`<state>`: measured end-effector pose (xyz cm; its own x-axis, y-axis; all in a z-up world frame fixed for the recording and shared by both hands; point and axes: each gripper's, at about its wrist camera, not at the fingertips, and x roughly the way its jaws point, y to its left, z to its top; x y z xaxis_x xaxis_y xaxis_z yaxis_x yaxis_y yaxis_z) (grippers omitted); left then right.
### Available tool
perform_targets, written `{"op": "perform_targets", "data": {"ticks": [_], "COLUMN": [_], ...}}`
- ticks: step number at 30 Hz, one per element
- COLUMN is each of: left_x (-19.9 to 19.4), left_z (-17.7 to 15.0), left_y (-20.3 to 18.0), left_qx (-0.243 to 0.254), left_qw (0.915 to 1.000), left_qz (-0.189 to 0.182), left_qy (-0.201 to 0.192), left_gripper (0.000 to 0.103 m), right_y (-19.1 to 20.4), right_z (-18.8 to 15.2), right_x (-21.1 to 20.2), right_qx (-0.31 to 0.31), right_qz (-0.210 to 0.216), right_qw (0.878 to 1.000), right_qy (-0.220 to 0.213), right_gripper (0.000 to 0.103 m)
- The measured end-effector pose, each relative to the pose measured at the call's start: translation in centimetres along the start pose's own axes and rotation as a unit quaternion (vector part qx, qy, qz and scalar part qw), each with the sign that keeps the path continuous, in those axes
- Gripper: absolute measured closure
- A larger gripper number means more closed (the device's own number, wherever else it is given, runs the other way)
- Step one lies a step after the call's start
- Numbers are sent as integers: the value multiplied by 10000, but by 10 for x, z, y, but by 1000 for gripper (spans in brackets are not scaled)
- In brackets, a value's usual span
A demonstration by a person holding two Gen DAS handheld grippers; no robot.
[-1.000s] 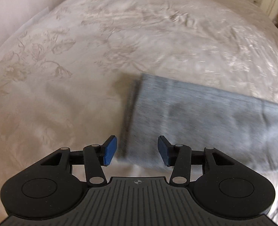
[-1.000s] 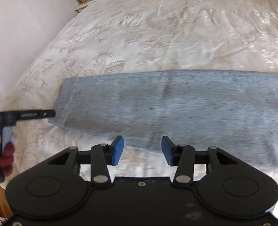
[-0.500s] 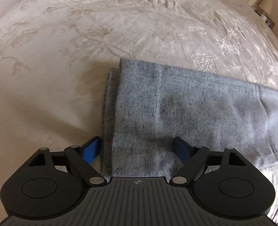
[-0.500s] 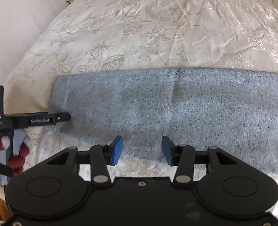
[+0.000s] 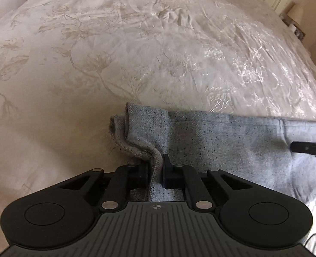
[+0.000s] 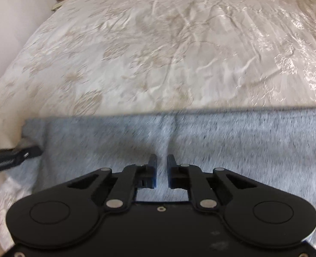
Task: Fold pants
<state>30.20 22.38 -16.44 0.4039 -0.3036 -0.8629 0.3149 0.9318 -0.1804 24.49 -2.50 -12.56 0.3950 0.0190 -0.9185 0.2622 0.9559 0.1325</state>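
Left wrist: left gripper (image 5: pixel 156 172) has just closed, pinching pants (image 5: pixel 232 145) hem

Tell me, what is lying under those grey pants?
The grey pants lie on a cream floral bedspread, which shows all around them. At the hem the left tool pinches stacked fabric layers. What lies directly beneath the cloth is covered.

We've got a wide bed w/ a cream satin bedspread (image 5: pixel 158 49), embroidered w/ beige flowers, creased and shiny on the right. Directly on it, along the near edge, lies a pair of heathered grey knit pants (image 5: pixel 232 141), laid lengthwise, hem end (image 6: pixel 35 128) at left, layers stacked; one corner is bunched up off the cover.
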Motion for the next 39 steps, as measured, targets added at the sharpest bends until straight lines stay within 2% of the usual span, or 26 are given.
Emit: {"op": "perform_targets", "data": {"ticks": [4,8,12,17,22,27,30,33,36,39], "left_x": [-6,-14,-34,-68,-84,-64,-36,0,25,28], "left_z": [6,10,15,25,37,35,27,15,5,-4], "left_y": [-1,-7,-22,-60,-125,-216,-269,-325,-363,-389], "left_qx": [-179,-161,-133,-14,60,329,395,581,751,1060], "left_qw": [9998,9998,9996,9979,9944,9921,9915,9922,9920,9884], "left_qz": [-16,16,-55,-266,-634,-833,-1014,-1004,-1014,-1091], "left_qy": [-37,-101,-252,-596,-849,-883,-720,-446,-61,-41], "left_gripper": [93,93,94,94,94,94,94,92,89,89], "right_y": [-5,-4,-11,-31,-59,-102,-135,-172,-203,-230], "right_z": [-11,-14,-18,-33,-56,-74,-79,-84,-88,-91], "right_x": [27,25,2,-32,-60,-75,-81,-87,-90,-95], "right_qx": [122,-31,173,552,754,937,998,1094,1144,1212], "right_qz": [-102,-107,29,286,482,561,529,466,355,277], "right_qw": [9987,9992,9998,9979,9957,9938,9934,9927,9927,9922], "right_qy": [491,378,73,-161,-238,-215,-205,-189,-138,-118], "right_gripper": [96,96,93,90,89,89,89,89,89,86]}}
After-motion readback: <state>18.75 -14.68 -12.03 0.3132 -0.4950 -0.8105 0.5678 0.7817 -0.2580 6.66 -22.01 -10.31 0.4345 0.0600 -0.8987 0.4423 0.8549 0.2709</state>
